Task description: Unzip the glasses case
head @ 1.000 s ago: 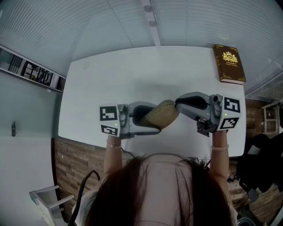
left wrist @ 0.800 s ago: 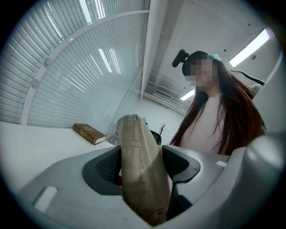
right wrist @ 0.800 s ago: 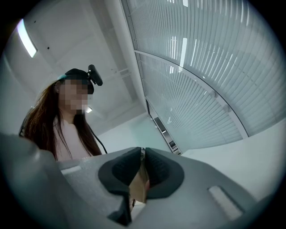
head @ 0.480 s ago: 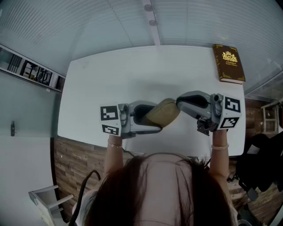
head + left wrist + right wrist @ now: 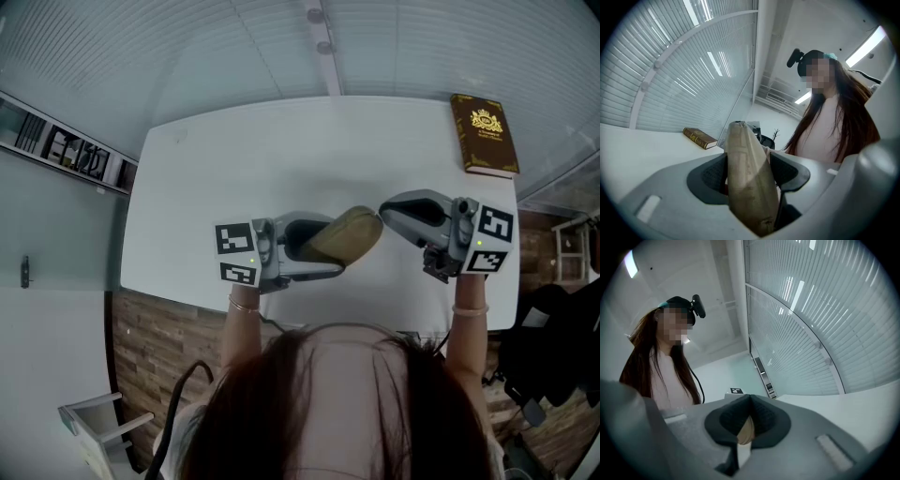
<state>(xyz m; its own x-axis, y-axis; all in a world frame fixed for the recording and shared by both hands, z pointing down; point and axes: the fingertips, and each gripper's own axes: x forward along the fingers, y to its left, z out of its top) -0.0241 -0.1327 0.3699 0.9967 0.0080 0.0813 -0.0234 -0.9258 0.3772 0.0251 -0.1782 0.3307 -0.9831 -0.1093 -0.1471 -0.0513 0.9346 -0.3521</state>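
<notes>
I am holding the glasses case (image 5: 345, 234) in the left gripper (image 5: 333, 248) over the near part of the white counter (image 5: 281, 159). Whether the case is touching the surface I cannot tell from the head view. In the left gripper view both dark pads are pressing on the tan fabric case, one on each flat side. The case is standing on edge between them, and its free end is sticking out well past the gripper's tips. In the head view that free end is pointing toward my right gripper (image 5: 384, 214) and is slightly tilted toward the counter's far side.

The right gripper is coming in from the opposite side, with its tips meeting the free end of the case. Its jaws have just been closing. In the right gripper view the two pads are now drawn together, with a small tan bit of the glasses case pinched in the seam between them. I cannot tell whether that bit is the zip pull or only fabric, because it is too small to make out.

Both grippers are lying roughly level, facing each other across the case. A brown book (image 5: 485, 134) with a gold emblem is lying flat at the far right corner of the counter, well apart from everything else.
</notes>
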